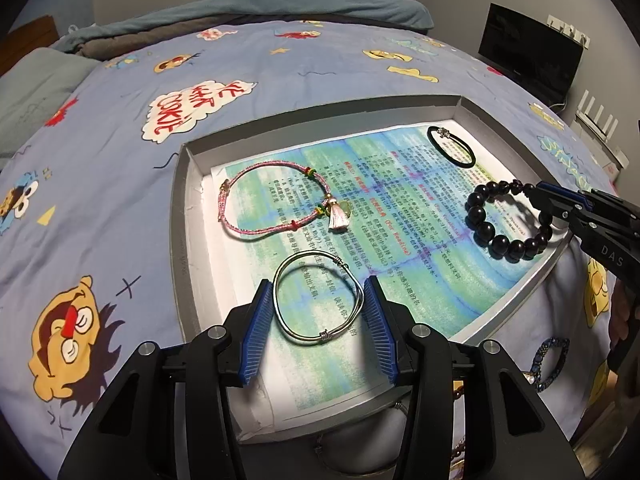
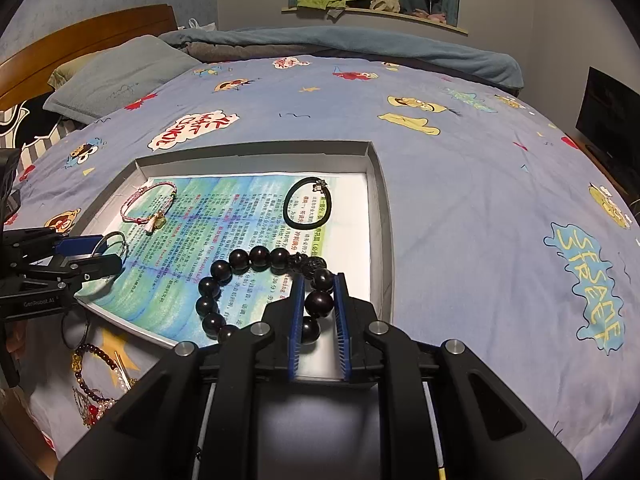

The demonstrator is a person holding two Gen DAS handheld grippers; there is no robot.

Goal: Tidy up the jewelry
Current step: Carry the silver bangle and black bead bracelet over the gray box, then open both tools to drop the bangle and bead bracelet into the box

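A shallow grey tray lined with printed paper lies on the bed. In it are a pink cord bracelet, a black hair tie, a silver wire bangle and a dark bead bracelet. My left gripper is open, its blue pads on either side of the bangle, which lies flat. My right gripper has its jaws narrowly apart around the beads of the dark bracelet, which rests on the paper at the tray's near right corner.
More jewelry lies on the blue cartoon bedspread outside the tray: a blue beaded bracelet and red-and-gold bead strings. A pillow and folded blanket lie at the far side. A black monitor stands to the right.
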